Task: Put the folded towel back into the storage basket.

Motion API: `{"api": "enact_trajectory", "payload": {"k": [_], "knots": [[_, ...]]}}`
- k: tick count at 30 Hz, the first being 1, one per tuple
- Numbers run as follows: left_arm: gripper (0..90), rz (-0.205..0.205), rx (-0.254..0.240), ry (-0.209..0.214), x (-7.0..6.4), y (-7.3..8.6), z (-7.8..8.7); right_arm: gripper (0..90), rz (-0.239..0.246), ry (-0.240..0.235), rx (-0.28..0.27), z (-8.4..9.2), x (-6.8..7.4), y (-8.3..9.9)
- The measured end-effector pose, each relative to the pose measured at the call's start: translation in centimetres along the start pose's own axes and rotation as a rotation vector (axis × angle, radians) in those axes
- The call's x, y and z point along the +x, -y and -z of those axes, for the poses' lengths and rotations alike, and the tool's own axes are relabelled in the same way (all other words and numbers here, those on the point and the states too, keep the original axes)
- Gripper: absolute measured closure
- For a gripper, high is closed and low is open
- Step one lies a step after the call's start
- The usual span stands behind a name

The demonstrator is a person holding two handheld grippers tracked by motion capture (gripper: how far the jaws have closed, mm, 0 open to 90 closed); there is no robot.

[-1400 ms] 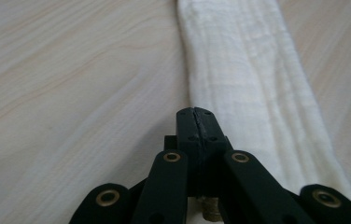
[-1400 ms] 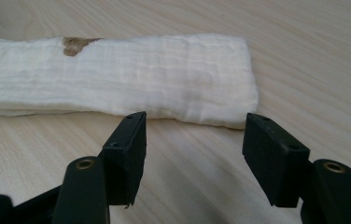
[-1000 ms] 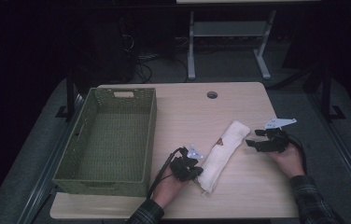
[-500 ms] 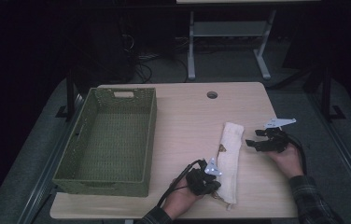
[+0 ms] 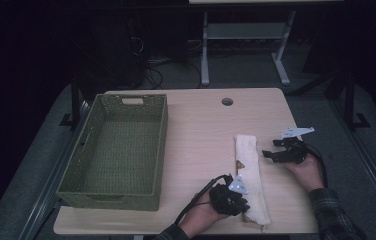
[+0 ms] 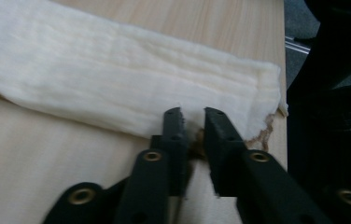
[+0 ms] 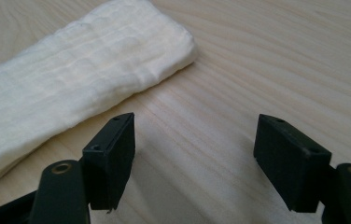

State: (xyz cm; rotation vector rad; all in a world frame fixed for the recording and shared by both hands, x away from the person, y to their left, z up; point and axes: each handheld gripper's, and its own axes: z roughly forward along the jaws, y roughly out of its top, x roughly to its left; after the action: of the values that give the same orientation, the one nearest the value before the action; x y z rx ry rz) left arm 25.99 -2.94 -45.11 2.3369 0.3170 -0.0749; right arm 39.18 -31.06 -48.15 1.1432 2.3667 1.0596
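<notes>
Cream cloth, folded into a long narrow strip point(image 5: 251, 175), lies flat on the counter point(image 5: 201, 135) between the two hands. The left hand-held gripper point(image 6: 193, 122) sits at the strip's near end, tips right at its long edge beside a brown-stained corner. Its jaws have just been opening and stand a small gap apart, pads no longer pressing on the fabric, so the strip looks freshly let go. Farther along, the right hand-held gripper point(image 7: 194, 140) hovers just beside the strip's far end, jaws spread wide with bare wood between them and the cloth off to one side of the nearer jaw, not touching.

By my reading the folding is largely done: the strip is neat and straight, and what probably remains is one more fold or a lift into the woven green basket point(image 5: 126, 185), which stands empty, well apart, beyond the left hand-held gripper on the side away from the cloth.

Little stands in the way. A round cable hole point(image 5: 227, 101) lies at the counter's far edge, clear of everything.
</notes>
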Motion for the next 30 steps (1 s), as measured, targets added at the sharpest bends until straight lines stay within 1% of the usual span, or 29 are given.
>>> {"api": "enact_trajectory", "payload": {"k": [1,3,5,6,8,10,13,14,18,19,20,21,23,27,30], "knots": [[69.8,-0.011,-0.009,0.000,0.3,-0.2,0.3,28.6,-0.004,0.000,-0.002,0.0,0.1,0.0],[59.9,-0.026,-0.016,0.012,1.0,-0.7,0.6,28.4,-0.004,0.003,-0.002,0.0,0.1,0.0],[50.5,-0.059,-0.017,0.018,1.7,-1.2,0.6,28.3,-0.002,0.004,-0.006,-0.1,0.1,0.0],[45.7,-0.068,-0.018,0.018,1.9,-1.5,0.5,28.2,-0.003,0.004,-0.008,-0.1,0.1,0.1],[41.1,-0.089,-0.011,0.015,2.5,-1.8,0.3,28.1,-0.004,0.007,-0.008,-0.1,0.1,0.1],[36.3,-0.100,0.006,0.011,3.0,-2.1,-0.1,27.9,-0.006,0.008,-0.009,-0.1,0.1,0.1],[31.6,-0.127,0.017,0.002,3.6,-2.4,-0.9,27.7,-0.007,0.010,-0.009,-0.1,0.1,0.1],[29.9,-0.125,0.007,0.005,3.6,-2.5,-1.2,27.7,-0.008,0.010,-0.009,-0.1,0.1,0.1],[25.4,-0.160,0.014,0.011,4.0,-2.8,-2.1,27.6,-0.009,0.011,-0.009,-0.1,0.1,0.1],[24.2,-0.165,0.008,0.012,4.1,-2.8,-2.3,27.6,-0.009,0.011,-0.009,-0.1,0.1,0.1],[23.2,-0.170,0.014,0.013,4.3,-2.9,-2.5,27.6,-0.009,0.011,-0.009,-0.1,0.1,0.1],[22.4,-0.169,0.010,0.016,4.4,-2.9,-2.6,27.6,-0.010,0.011,-0.009,-0.1,0.1,0.1],[20.6,-0.170,0.028,0.027,4.5,-2.9,-3.0,27.6,-0.010,0.011,-0.009,-0.1,0.1,0.1],[20.2,-0.179,0.069,0.028,4.6,-2.5,-3.7,27.5,-0.011,0.011,-0.008,-0.1,0.1,0.1],[20.1,-0.190,0.059,0.015,4.5,-2.4,-3.8,27.5,-0.010,0.011,-0.008,-0.1,0.1,0.1]]}}
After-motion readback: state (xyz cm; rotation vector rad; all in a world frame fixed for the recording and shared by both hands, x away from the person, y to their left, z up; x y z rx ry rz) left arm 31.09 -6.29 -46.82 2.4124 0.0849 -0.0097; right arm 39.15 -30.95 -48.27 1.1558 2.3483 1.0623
